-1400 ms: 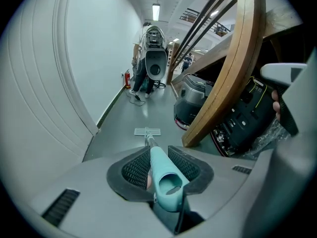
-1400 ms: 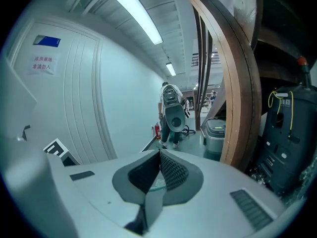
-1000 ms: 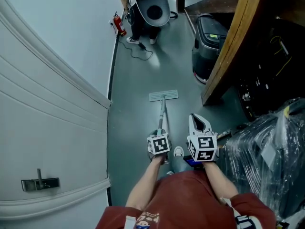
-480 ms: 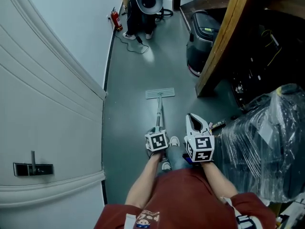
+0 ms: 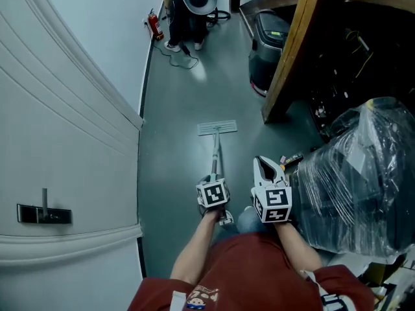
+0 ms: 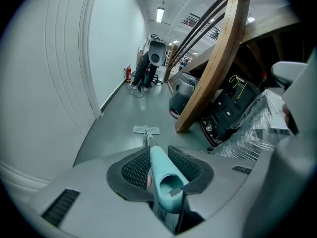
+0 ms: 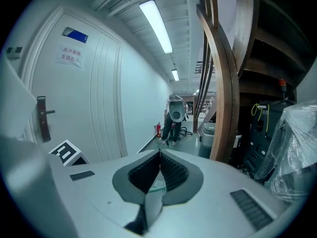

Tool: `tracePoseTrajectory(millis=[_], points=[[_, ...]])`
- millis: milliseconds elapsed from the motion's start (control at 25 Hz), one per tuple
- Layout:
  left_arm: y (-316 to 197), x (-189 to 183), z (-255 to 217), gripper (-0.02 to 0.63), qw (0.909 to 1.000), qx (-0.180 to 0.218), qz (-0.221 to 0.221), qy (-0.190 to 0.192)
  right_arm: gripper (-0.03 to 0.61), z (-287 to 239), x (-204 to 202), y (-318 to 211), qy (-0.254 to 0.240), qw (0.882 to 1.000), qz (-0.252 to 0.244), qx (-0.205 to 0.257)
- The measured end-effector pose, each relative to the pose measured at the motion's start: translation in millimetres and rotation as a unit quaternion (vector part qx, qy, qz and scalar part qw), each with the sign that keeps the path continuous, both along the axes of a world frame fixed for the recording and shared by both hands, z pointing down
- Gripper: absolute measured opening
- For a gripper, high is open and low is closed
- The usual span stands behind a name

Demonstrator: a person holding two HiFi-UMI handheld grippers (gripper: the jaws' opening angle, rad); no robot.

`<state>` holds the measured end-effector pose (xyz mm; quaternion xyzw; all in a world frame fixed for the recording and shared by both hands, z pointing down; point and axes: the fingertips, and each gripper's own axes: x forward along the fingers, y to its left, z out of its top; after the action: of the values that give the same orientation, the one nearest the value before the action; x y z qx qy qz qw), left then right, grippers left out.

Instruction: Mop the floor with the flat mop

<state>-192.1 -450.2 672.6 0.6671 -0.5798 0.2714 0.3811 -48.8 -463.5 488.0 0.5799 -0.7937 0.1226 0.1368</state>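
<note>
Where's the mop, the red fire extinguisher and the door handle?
mop (image 5: 217, 127), head view, on its flat head.
fire extinguisher (image 5: 154, 27), head view, on its red body.
door handle (image 5: 44, 214), head view, on its metal plate.

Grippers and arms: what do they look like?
The left gripper and right gripper are pale grey shells, each carrying a white cube with black square markers. Dark ribbed pads line the jaws. The person wears a dark red shirt with white print.
</note>
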Motion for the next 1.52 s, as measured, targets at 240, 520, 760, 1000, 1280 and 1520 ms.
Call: tracePoseTrajectory(millis=[240, 520, 760, 1000, 1280, 1520], points=[[44, 10, -9, 0.127, 0.9995, -0.008, -0.012, -0.027, 0.018, -2, 16, 39, -0.003, 1.0, -0.014, 0.006], [94, 63, -10, 0.127, 0.9996, -0.003, -0.026, 0.006, 0.018, 4, 70, 103, 0.002, 1.0, -0.018, 0.004], [148, 88, -13, 0.127, 0.9995, -0.009, -0.025, -0.018, 0.018, 6, 105, 155, -0.008, 1.0, -0.013, 0.007], [196, 115, -21, 0.127, 0.9997, -0.003, -0.024, -0.008, 0.018, -5, 127, 200, -0.025, 0.999, -0.014, 0.022], [248, 124, -28, 0.127, 0.9997, -0.014, -0.022, -0.006, 0.018, -6, 133, 251, -0.029, 0.999, -0.014, 0.013], [286, 119, -24, 0.127, 0.9997, -0.014, -0.02, -0.001, 0.018, -4, 126, 286, -0.03, 0.999, -0.009, 0.014]])
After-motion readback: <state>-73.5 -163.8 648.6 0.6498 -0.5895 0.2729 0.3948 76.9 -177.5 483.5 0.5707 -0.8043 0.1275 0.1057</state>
